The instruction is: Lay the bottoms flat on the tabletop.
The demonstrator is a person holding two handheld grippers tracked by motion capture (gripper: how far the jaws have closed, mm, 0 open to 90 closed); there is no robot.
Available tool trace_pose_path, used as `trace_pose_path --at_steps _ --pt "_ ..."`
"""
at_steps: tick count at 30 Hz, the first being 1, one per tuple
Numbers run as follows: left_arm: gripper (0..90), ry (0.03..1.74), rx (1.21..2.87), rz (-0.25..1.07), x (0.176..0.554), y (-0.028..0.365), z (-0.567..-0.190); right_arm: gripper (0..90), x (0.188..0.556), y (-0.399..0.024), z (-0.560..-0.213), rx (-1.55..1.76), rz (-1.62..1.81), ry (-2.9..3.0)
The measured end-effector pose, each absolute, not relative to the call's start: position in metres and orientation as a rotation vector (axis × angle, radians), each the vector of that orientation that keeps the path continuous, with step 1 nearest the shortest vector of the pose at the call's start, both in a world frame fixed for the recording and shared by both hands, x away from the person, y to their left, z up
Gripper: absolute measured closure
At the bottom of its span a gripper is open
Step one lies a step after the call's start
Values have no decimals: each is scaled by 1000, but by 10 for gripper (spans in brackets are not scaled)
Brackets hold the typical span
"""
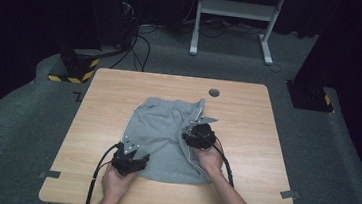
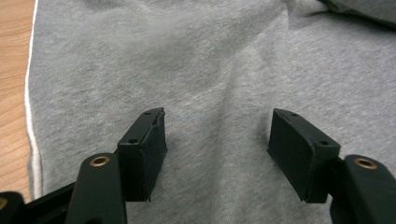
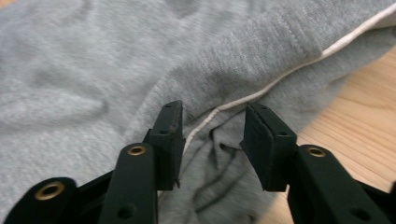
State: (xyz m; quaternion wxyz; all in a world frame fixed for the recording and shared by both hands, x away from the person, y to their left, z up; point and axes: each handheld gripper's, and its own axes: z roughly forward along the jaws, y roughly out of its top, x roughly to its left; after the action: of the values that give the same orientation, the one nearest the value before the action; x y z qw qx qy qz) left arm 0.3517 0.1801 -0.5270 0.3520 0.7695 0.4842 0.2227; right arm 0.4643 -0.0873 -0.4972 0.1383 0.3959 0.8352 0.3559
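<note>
1. Grey shorts [image 1: 165, 138]: one garment of grey sweat fabric with a thin white piping line along its edges, spread on the middle of the wooden table [image 1: 241, 188]. Mostly flat; the far right corner is bunched and folded over.
2. Left gripper [image 1: 131, 153]: held in the person's left hand at the near left corner of the shorts. In the left gripper view its two black jaws stand wide apart over the grey cloth [image 2: 215, 84], with nothing between the pads; whether the tips touch the fabric cannot be told.
3. Right gripper [image 1: 197, 133]: held in the person's right hand over the right side of the shorts, near the folded edge. In the right gripper view its jaws stand partly apart, either side of a rumpled fold and the white piping [image 3: 280, 77]; the pads do not press on the cloth.
4. Table: light wood grain, rounded corners, a round grey cable port [image 1: 214, 92] near its far edge, well apart from the shorts.
5. Surroundings: grey carpet, a white desk frame [image 1: 235, 9] beyond the table.
</note>
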Motion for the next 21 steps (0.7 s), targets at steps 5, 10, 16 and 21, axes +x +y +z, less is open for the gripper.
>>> trace_pose_path --at_steps 5,10,16,21 --pt "364 1254 1990 575 352 180 -527 558 470 -87 -501 1200 1030 2401" --pt "364 1252 1992 576 352 180 -527 679 471 -74 -505 1165 1001 2461" --pt "364 1251 1993 577 352 180 -527 851 468 -70 -502 1091 979 2494" --pt "364 1253 1991 576 352 180 -527 877 466 -80 -494 1063 1011 2469"
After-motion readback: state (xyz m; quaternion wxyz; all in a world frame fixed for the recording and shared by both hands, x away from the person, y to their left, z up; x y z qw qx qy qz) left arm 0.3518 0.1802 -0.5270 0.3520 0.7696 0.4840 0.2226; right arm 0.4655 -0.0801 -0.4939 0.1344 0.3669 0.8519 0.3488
